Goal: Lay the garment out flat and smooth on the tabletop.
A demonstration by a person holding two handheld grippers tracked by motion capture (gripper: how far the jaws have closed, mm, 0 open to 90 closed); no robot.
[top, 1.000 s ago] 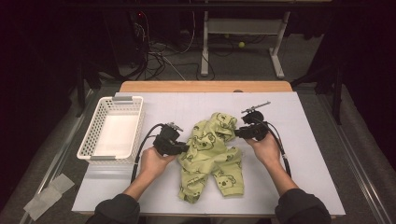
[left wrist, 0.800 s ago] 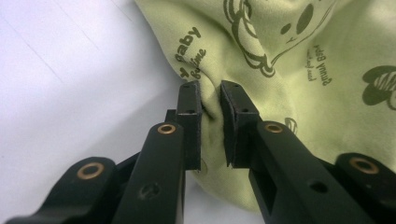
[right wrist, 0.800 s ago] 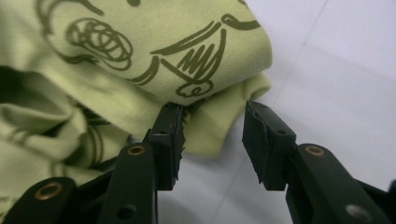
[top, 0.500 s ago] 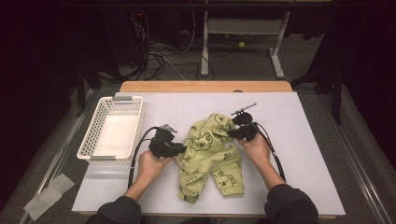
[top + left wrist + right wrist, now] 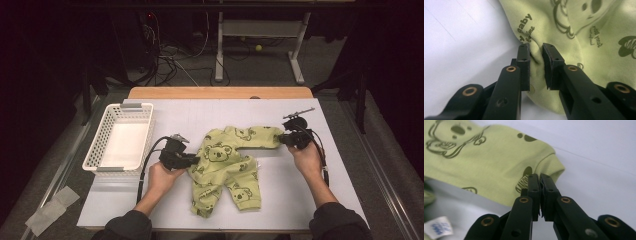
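one green baby romper flat on the white worktop, body axis running near-to-far, legs toward the person, one sleeve stretched out to the right. left tool at the romper's left edge, jaws part open with a fold of fabric between them, pads just touching it. right tool clamped on the sleeve cuff, jaws nearly together. one white basket at the worktop's left, nothing inside. two tools, one per hand
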